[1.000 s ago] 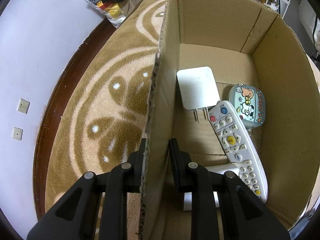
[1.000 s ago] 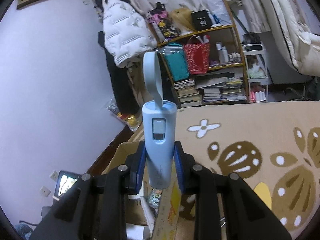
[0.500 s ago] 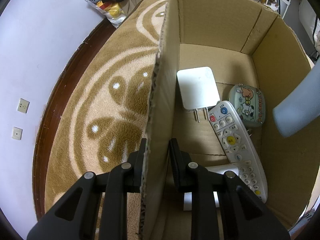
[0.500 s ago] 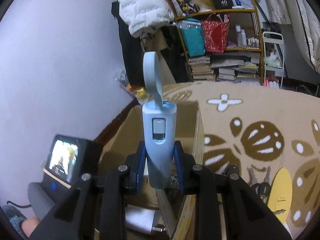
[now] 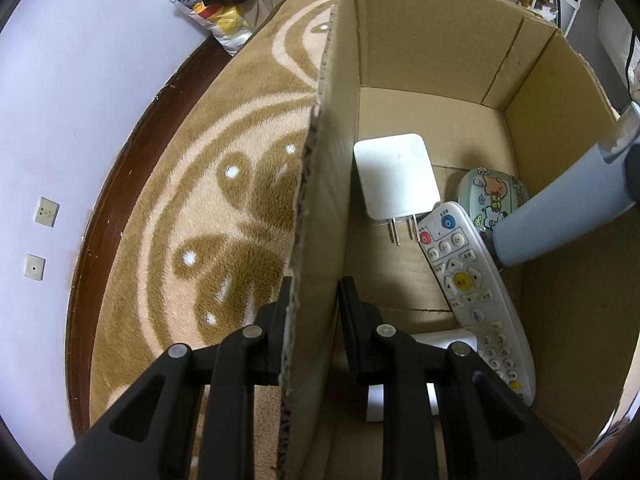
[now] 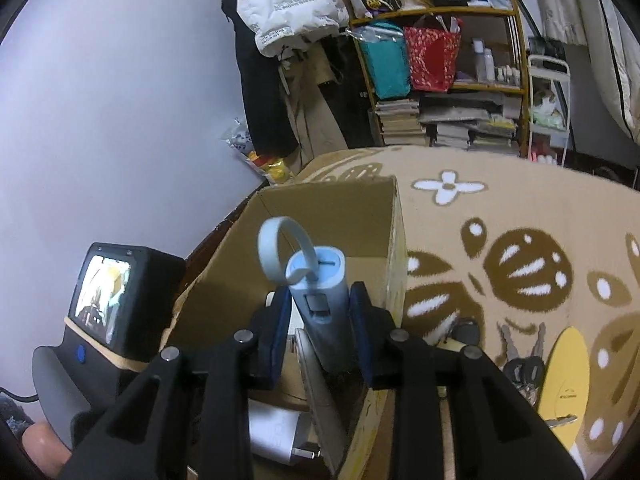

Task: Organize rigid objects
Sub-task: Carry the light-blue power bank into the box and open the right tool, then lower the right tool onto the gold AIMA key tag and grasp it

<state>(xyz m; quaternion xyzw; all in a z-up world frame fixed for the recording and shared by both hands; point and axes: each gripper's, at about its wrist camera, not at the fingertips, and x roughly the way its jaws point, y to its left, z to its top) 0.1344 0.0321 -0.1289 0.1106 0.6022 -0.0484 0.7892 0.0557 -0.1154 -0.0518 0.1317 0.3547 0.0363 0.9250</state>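
cardboard box [image 5: 420,52] wall pinched in my left gripper [image 5: 314,300] jaws to steady it | my right gripper [image 6: 318,320] jaws look slack around pale blue power bank [image 6: 324,300], tilted inside box above remote [image 5: 472,280], ready to drop

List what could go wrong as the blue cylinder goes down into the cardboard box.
1. The blue cylinder hangs tilted over the remote and the cartoon case; released here, it would likely land on them and knock them.
2. In the right wrist view the right gripper no longer looks tight on it, so it may drop early.
3. The left gripper only pinches one thin wall of the cardboard box, which could bend.
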